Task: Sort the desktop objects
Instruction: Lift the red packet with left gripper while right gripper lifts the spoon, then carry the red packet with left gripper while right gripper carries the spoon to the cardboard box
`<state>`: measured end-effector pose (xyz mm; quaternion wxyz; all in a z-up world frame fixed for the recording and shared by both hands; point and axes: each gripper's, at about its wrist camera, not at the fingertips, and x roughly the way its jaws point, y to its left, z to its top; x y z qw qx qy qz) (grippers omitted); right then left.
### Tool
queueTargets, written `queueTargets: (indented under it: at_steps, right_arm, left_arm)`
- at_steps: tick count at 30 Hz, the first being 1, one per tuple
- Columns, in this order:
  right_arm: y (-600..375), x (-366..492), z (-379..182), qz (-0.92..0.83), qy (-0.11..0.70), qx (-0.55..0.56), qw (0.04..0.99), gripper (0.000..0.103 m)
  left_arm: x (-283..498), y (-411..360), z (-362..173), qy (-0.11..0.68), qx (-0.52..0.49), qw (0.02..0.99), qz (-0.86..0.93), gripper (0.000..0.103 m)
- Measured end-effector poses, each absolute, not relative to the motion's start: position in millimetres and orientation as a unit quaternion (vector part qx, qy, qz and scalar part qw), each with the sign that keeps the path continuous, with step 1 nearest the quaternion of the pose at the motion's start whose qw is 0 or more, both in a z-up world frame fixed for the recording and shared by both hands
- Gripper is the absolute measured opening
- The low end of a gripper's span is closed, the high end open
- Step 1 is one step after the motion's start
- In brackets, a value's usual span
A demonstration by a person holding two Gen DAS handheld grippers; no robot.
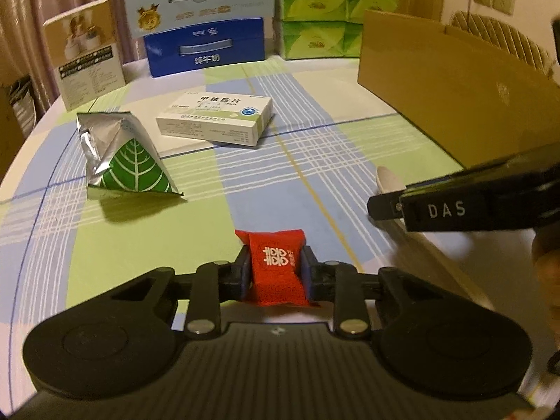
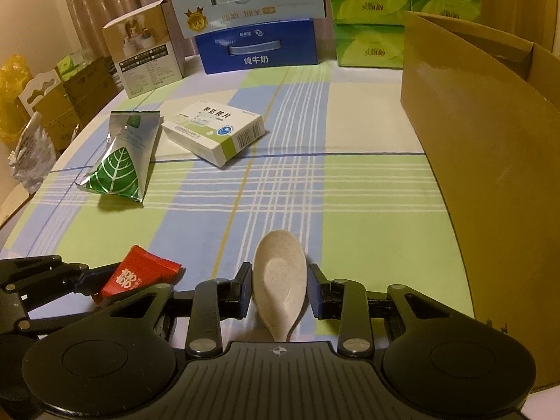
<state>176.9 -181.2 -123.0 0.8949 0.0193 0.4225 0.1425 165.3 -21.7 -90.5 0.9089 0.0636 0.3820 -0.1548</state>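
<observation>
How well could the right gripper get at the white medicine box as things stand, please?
Probably not yet: the right gripper has a spoon between its fingers. The cloth toward the medicine box looks unobstructed otherwise.

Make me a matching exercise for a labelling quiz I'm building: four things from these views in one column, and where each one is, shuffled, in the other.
Things:
1. red candy packet
2. beige spoon
3. white medicine box
4. green leaf pouch

Places:
A. flat on the checked tablecloth, mid-table
B. between the right gripper's fingers
C. on the cloth, left of the medicine box
D. clamped in the left gripper

Pairs: 1-D, 2-B, 3-A, 4-C
</observation>
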Motion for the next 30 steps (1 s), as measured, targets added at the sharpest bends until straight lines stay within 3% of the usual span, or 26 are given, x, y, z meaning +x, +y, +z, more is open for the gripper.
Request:
queueTargets:
  at_steps: [30]
  right_arm:
    - [-208.4,131.8,-68.6,0.124,0.388,0.028,0.913,0.03]
  left_arm:
    - [139.2,-31.4,-38.2,0.378,0.026,0.915,-0.14,0.022]
